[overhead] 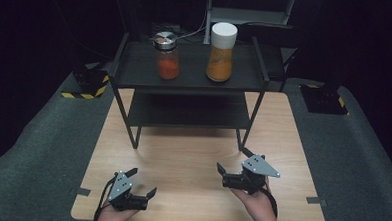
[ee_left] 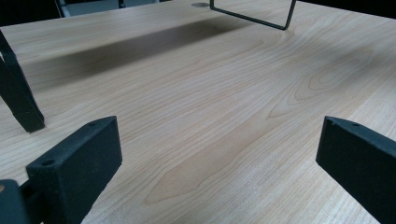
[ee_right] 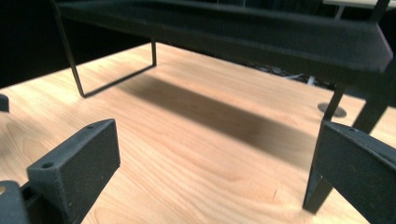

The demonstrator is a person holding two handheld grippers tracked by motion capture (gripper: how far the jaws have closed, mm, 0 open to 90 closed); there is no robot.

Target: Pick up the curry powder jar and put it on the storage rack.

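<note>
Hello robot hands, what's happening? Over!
Left gripper and right gripper open, holding nothing. Two jars standing on shelf top, untouched. Nothing in between.

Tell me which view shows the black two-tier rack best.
The high view: the whole black rack shows, both shelves, with two jars on top. The right gripper view shows its shelf underside and legs; the left gripper view shows one foot loop and a leg.

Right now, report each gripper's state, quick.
Left gripper: open, holding nothing, low over the wooden table.
Right gripper: open, holding nothing, near the black shelf rack.
</note>
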